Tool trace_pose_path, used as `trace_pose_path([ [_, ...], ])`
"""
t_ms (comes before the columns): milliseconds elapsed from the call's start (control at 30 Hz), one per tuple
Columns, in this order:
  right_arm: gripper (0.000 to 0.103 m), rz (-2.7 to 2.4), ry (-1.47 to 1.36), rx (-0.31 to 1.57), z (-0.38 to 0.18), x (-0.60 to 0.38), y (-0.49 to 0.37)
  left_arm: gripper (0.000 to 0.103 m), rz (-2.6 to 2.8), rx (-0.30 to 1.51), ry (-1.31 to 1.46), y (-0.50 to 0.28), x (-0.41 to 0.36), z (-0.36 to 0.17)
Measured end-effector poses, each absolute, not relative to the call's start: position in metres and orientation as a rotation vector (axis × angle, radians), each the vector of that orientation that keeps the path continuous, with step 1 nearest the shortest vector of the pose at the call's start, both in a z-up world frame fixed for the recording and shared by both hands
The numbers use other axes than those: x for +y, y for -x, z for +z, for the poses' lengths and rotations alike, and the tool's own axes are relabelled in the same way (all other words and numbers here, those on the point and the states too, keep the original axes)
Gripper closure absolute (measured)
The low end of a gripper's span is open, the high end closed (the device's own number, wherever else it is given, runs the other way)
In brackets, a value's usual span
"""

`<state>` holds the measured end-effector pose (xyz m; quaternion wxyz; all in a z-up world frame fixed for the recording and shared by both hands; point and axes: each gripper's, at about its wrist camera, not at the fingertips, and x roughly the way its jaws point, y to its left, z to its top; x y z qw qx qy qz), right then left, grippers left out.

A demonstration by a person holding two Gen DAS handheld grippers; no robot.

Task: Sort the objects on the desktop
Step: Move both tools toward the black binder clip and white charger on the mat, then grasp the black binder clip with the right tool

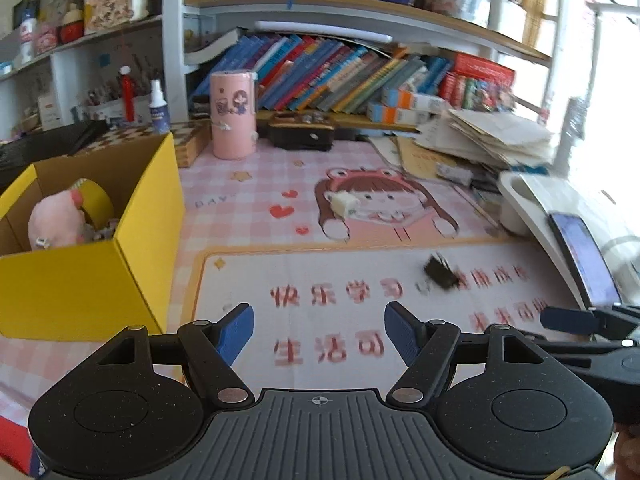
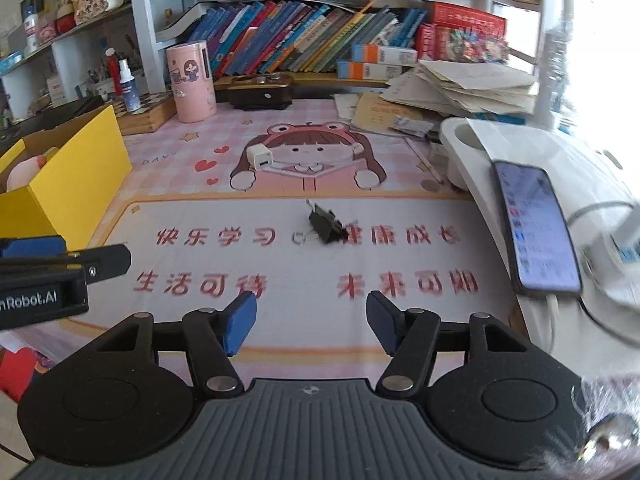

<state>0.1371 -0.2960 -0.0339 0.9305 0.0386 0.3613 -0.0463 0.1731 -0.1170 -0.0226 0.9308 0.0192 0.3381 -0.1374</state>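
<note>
A black binder clip (image 1: 441, 272) (image 2: 326, 224) lies on the pink desk mat (image 1: 340, 344) (image 2: 280, 280). A white charger plug (image 1: 345, 202) (image 2: 260, 157) lies farther back on the mat's cartoon girl. A yellow box (image 1: 100, 276) (image 2: 76, 168) at the left holds a pink plush (image 1: 56, 220) and a tape roll (image 1: 96, 200). My left gripper (image 1: 319, 330) is open and empty above the mat, beside the box. My right gripper (image 2: 311, 318) is open and empty, short of the clip. Each gripper shows at the edge of the other's view.
A pink cylinder holder (image 1: 233, 114) (image 2: 191, 80) and a dark case (image 1: 302, 130) (image 2: 260, 94) stand at the back under book shelves. A paper stack (image 1: 492, 136) lies back right. A phone (image 2: 534, 224) rests on a white stand (image 2: 580, 168) at the right.
</note>
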Motion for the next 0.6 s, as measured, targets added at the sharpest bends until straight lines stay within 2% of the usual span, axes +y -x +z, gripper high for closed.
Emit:
trace_pose_path([
  [133, 0.044, -0.048, -0.047, 0.724, -0.037, -0.309, -0.160, 0.030, -0.225, 0.683, -0.022, -0.190, -0.129, -0.018],
  [600, 0.058, 0.097, 0.149, 0.712, -0.071, -0.315, -0.237, 0.030, -0.093, 0.756, 0.005, -0.241, -0.151, -0.029],
])
